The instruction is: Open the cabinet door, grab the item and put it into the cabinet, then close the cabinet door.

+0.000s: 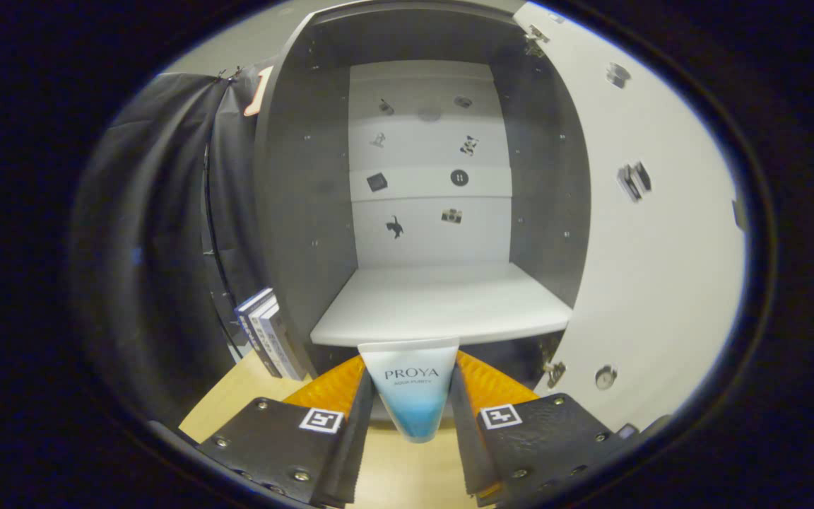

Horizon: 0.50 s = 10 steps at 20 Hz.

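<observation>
Books, apparently three, stand on the worktop against the cabinet's left outer wall. The gripper pinches a cosmetic tube between both fingers, just before the front edge of the white shelf. The cabinet door stands open at right.

White-to-blue tube; grey cabinet, white shelf; tabletop probably pale wood.
</observation>
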Motion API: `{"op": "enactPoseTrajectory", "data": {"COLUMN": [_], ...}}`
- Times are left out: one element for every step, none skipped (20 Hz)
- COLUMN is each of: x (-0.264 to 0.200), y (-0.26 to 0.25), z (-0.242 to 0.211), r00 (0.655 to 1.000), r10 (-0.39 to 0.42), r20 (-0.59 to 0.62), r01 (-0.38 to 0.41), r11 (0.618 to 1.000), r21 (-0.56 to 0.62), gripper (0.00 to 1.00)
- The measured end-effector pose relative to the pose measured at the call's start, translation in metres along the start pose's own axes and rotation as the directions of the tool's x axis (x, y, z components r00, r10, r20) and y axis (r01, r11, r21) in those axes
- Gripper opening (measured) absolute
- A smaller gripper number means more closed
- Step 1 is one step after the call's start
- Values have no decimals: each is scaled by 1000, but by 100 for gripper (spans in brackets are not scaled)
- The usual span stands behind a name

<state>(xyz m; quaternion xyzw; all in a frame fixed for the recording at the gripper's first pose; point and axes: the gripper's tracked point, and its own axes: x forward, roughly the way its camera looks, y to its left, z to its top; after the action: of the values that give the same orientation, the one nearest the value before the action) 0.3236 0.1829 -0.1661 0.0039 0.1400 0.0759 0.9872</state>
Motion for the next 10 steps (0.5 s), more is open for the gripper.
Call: {"op": "enactPoseTrajectory", "data": {"x": [13,24,37,51,65,78,91,105,113,121], "y": [-2,-2,-3,-4,-7,-8,-8,-9,-11,-13], "z": [16,27,39,48,54,55,58,57,57,57], "r00": [1000,1000,999,999,999,999,999,1000,1000,1000], "r10": [-3,1,3,5,3,-1,2,4,3,-3], "r20": [17,27,38,48,48,41,38,30,26,30], "r01": [3,0,-2,-5,-2,1,-1,-4,-3,2], "r11": [1000,1000,1000,1000,1000,1000,1000,1000,1000,1000], "r21": [-8,-12,-12,-14,-20,-21,-16,-5,4,5], "gripper": [56,56,56,56,56,56,56,56,56,56]}}
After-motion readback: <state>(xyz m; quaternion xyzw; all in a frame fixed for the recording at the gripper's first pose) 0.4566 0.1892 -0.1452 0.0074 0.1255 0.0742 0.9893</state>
